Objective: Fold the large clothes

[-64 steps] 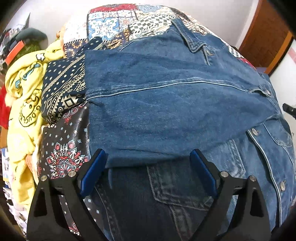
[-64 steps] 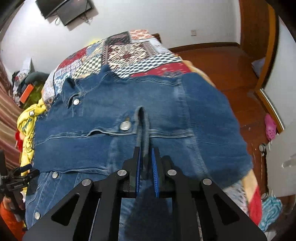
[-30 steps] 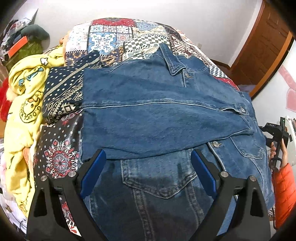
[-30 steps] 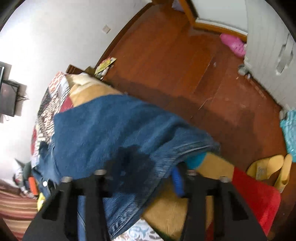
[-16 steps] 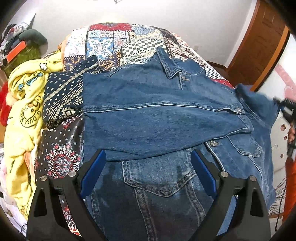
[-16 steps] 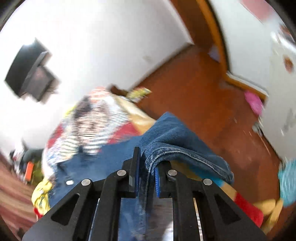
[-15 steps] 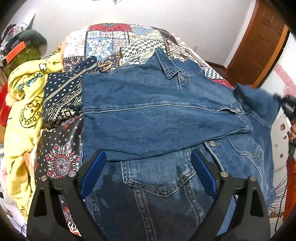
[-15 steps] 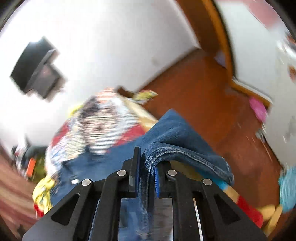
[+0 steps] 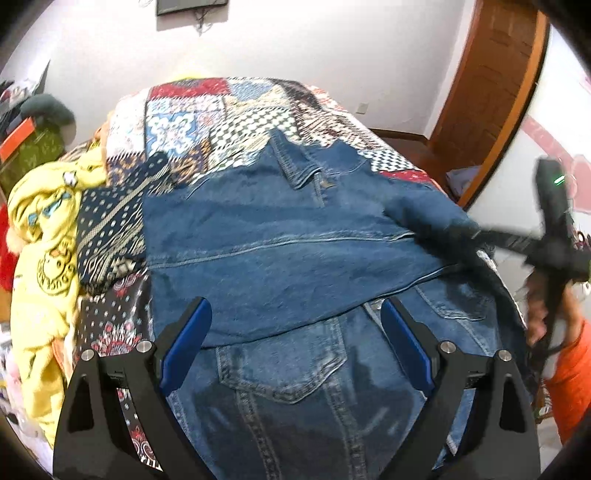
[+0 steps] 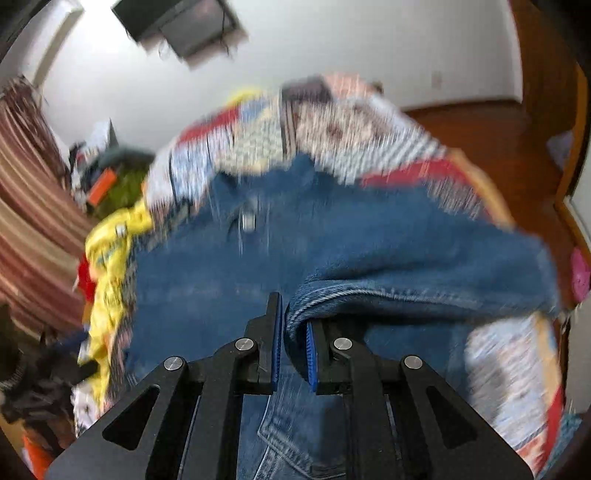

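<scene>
Nearest in the left wrist view, the left gripper [image 9: 295, 332] hangs with its blue-padded jaws spread wide and nothing between them, just above the lower front of the blue denim jacket [image 9: 295, 258]. The jacket lies spread on the bed covered with a multicoloured patchwork quilt [image 9: 229, 107], one sleeve folded across its chest, the collar [image 9: 299, 166] pointing toward the far wall.

In the right wrist view the right gripper [image 10: 293, 332] has its jaws drawn narrow — pinched on a bunched fold of the jacket's denim sleeve [image 10: 406, 277], which arches up from the pads and trails off to the right over the bed's edge. That view is blurred, so finer detail cannot be told. In the left wrist view the same gripper shows as a dark smear at the jacket's right shoulder [image 9: 554, 240].

Left of the jacket lies a crumpled yellow printed garment [image 9: 40, 266], touching the quilt's edge. Beyond the bed stands a white wall with a dark wall-mounted screen [image 9: 190, 5] — and a brown wooden door [image 9: 495, 74] to the right.
</scene>
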`<state>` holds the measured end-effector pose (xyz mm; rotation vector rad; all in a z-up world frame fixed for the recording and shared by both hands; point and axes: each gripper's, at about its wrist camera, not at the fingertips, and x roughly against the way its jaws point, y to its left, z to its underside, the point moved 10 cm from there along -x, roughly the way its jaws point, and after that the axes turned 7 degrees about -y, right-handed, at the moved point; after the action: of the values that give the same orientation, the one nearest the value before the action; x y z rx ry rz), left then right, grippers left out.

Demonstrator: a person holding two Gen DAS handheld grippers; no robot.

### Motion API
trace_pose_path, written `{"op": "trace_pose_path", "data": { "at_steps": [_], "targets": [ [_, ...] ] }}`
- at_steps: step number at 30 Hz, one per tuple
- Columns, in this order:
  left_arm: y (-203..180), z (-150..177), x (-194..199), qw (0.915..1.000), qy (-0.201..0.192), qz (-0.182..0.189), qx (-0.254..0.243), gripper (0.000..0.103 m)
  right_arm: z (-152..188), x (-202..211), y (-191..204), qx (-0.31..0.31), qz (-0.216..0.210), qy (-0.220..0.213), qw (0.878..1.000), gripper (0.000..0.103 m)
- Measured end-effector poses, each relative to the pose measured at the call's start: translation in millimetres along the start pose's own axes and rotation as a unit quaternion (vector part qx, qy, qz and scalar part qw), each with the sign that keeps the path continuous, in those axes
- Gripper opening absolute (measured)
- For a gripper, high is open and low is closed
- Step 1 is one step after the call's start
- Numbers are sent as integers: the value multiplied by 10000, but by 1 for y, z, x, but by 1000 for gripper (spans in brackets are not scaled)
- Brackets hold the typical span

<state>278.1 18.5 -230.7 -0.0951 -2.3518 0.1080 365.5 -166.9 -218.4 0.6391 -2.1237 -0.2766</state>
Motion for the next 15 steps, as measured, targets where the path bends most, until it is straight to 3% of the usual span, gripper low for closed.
{"op": "trace_pose_path", "data": {
  "at_steps": [3, 6, 9, 10, 12, 15],
  "targets": [
    [-17, -11, -2, 9997, -42, 68, -237, 93, 21, -18, 3, 16, 66, 344, 9994, 14],
    [-43, -26, -7, 9985, -69, 275, -473, 93, 31, -8, -1, -100, -43, 529, 9985, 14],
    [-72, -39, -15, 9963, -66, 474, -721, 93, 36, 5, -8, -314, -188, 681, 9970, 27],
    [-86, -44, -19, 9948, -49, 595, -830, 93, 37, 15, -15, -359, -187, 632, 9972, 35],
    [-113, -52, -25, 9915, -14, 780, -1042, 93, 35, 29, -26, -371, -73, 469, 9982, 41],
    [-158, -63, -37, 9838, -1, 1049, -1455, 93, 30, 59, -54, -458, 296, 52, 9985, 43]
  ]
}}
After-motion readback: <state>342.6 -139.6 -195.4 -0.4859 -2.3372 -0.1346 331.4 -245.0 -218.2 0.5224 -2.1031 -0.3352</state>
